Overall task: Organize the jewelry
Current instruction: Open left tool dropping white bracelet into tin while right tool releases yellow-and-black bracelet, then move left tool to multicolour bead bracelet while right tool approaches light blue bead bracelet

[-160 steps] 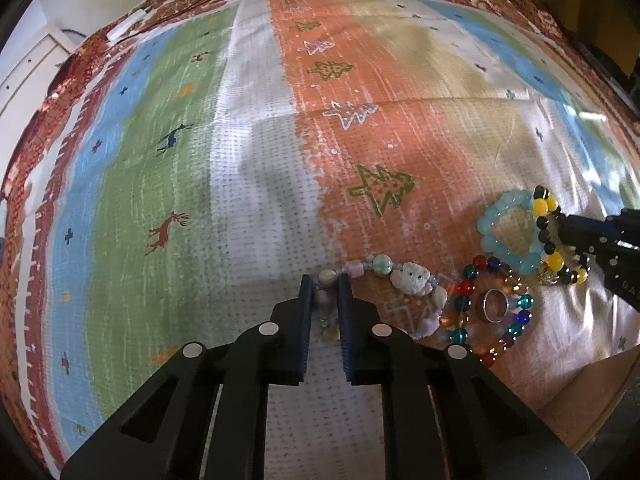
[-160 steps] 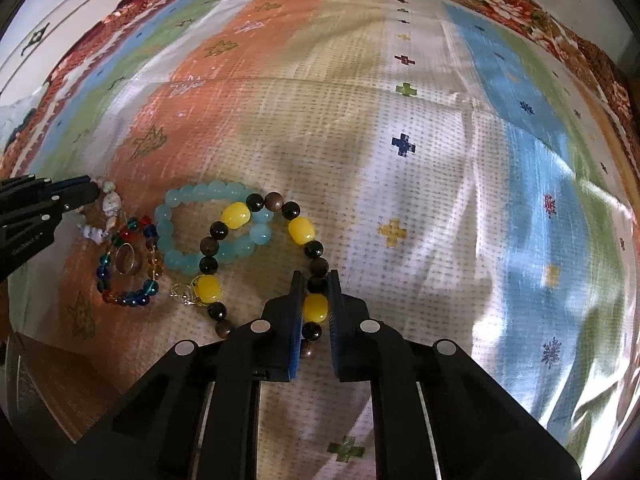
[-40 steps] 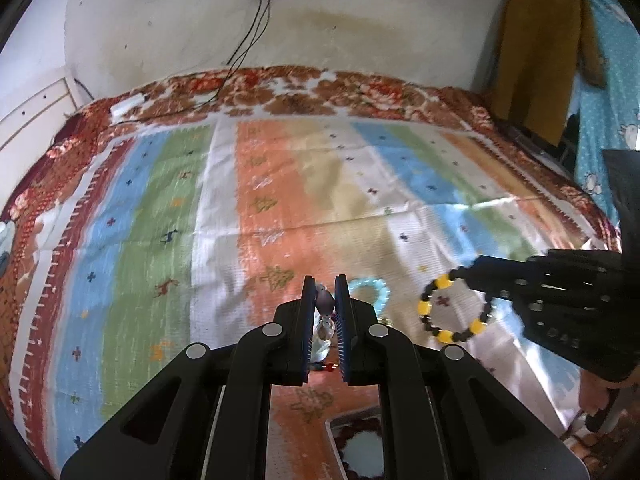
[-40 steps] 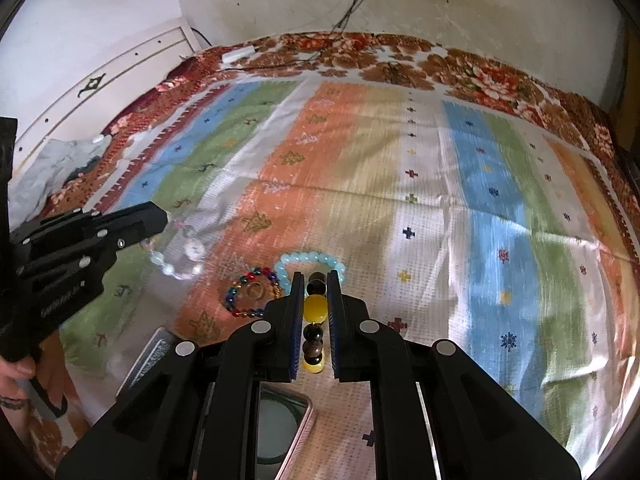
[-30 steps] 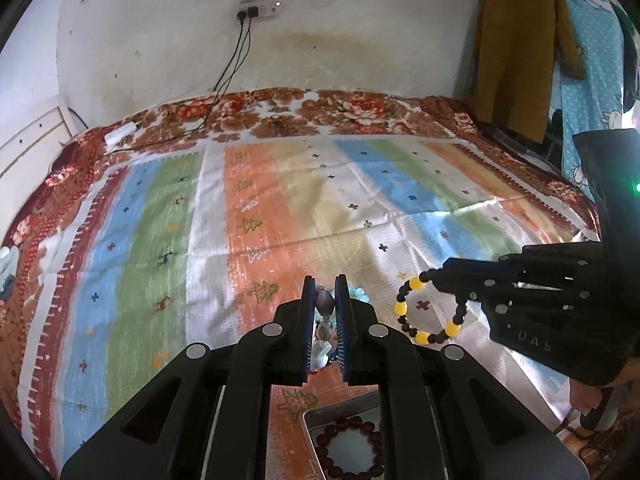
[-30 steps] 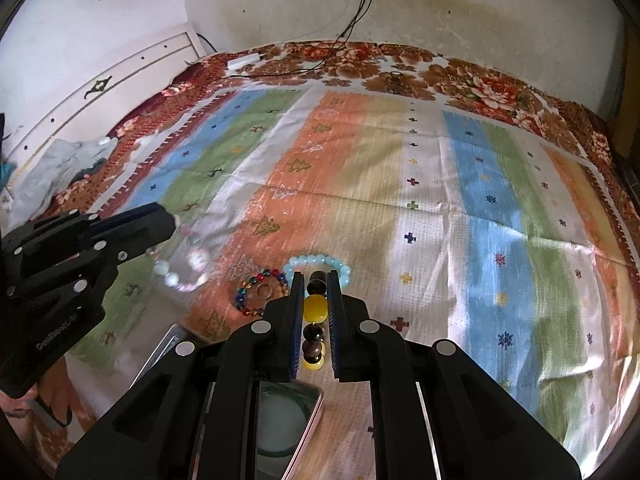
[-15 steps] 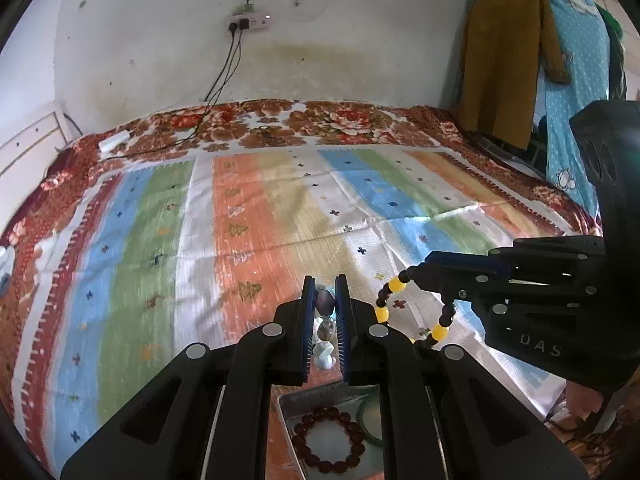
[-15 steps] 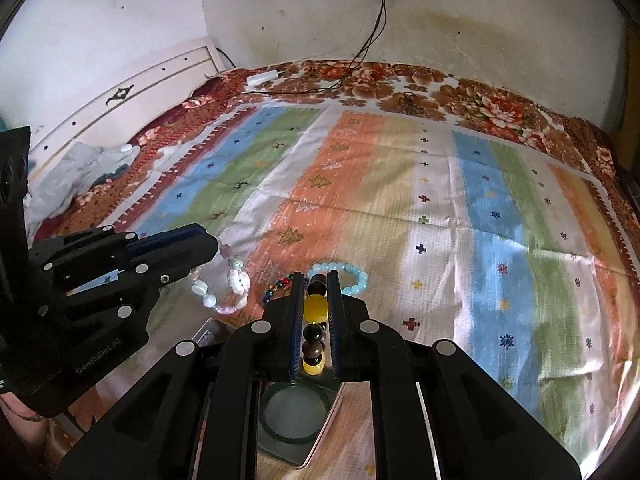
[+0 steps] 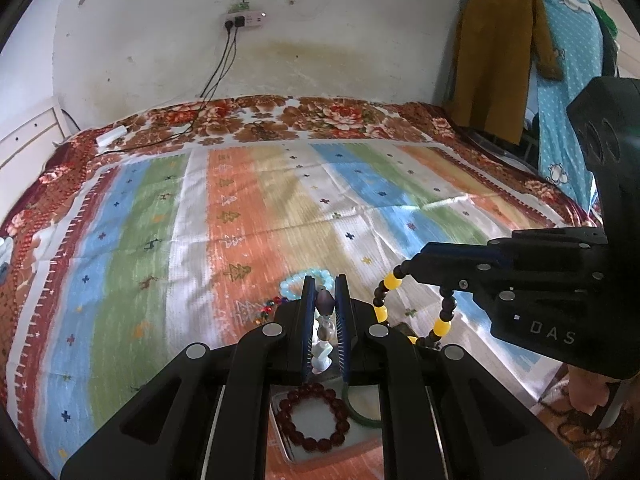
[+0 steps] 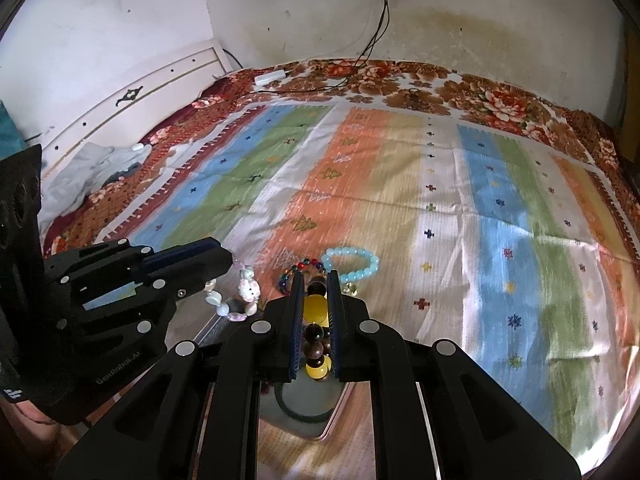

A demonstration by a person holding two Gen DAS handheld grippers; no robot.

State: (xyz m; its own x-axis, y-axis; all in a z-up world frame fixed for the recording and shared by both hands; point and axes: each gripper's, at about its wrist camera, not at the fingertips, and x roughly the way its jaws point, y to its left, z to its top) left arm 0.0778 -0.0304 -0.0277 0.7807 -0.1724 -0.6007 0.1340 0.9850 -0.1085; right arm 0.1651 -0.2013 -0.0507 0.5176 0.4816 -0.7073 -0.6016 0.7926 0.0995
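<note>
Left gripper [image 9: 324, 304] fingers narrow, clamped on pale shell bracelet [image 10: 240, 300]; right gripper [image 10: 314, 300] clamped on yellow-black bead bracelet [image 9: 416, 316]. Both raised above near tray [image 9: 288, 448].

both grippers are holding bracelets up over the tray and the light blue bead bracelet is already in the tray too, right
Not quite. The light blue bead bracelet lies on the striped bedspread, beyond the tray, as the right wrist view shows. The left gripper and right gripper do each hold a bracelet above the tray.
</note>
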